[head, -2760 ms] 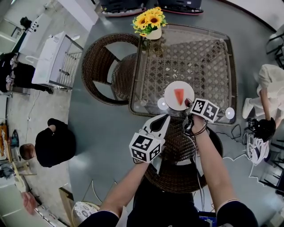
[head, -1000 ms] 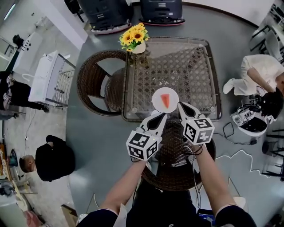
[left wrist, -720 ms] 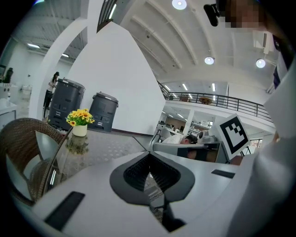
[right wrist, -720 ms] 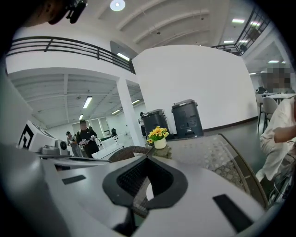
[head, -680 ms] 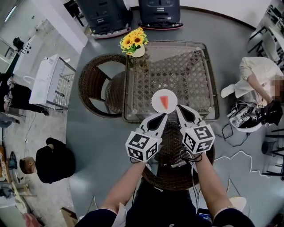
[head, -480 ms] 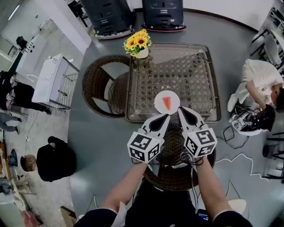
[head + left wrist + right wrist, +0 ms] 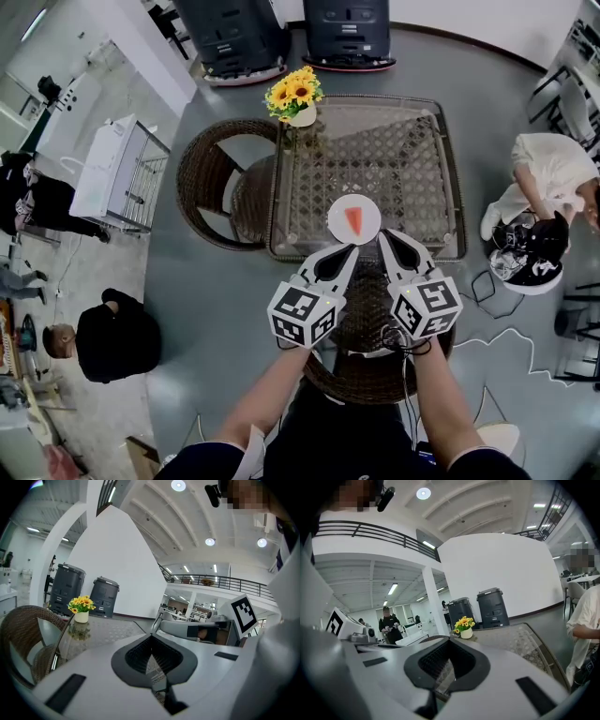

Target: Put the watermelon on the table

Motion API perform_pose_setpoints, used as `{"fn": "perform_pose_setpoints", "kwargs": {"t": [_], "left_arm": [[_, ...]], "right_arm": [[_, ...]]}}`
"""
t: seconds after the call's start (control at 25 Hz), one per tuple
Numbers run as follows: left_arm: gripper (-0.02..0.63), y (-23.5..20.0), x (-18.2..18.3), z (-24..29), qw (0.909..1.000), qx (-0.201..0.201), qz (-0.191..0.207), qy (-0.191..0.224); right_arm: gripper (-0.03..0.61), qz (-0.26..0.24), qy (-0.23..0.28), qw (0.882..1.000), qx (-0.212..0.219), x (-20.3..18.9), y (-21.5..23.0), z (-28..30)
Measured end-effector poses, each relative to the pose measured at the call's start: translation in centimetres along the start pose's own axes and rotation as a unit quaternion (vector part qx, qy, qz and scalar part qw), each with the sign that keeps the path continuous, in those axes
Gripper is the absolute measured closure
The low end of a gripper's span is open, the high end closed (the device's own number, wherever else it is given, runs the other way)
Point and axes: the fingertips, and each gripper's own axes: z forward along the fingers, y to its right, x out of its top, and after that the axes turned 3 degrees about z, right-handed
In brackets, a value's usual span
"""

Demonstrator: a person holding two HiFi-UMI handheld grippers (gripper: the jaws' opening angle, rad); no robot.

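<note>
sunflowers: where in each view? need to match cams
Head view: sunflowers at top centre, on the far left corner of the table.
Left gripper view: at left, mid-height, above the wicker chair.
Right gripper view: near the centre, just above the jaws.
Shared landmark: the two dark bins behind the table show in all three views.

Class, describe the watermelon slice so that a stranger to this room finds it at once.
Find the square glass-topped wicker table in the middle of the floor. At its near edge, away from the sunflowers at the far corner, sits a round white plate. The watermelon is the small red wedge on it, the only red thing on the table.
</note>
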Motion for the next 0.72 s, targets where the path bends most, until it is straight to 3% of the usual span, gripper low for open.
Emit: {"fn": "perform_pose_setpoints", "kwargs": {"t": [0.72], "left_arm": [[0.609, 0.14, -0.28, -0.46, 1.0000, -0.002, -0.001, -0.003]], "right_arm": [[0.574, 0.007, 0.004, 1.000, 0.008, 0.07, -0.44, -0.40]]}}
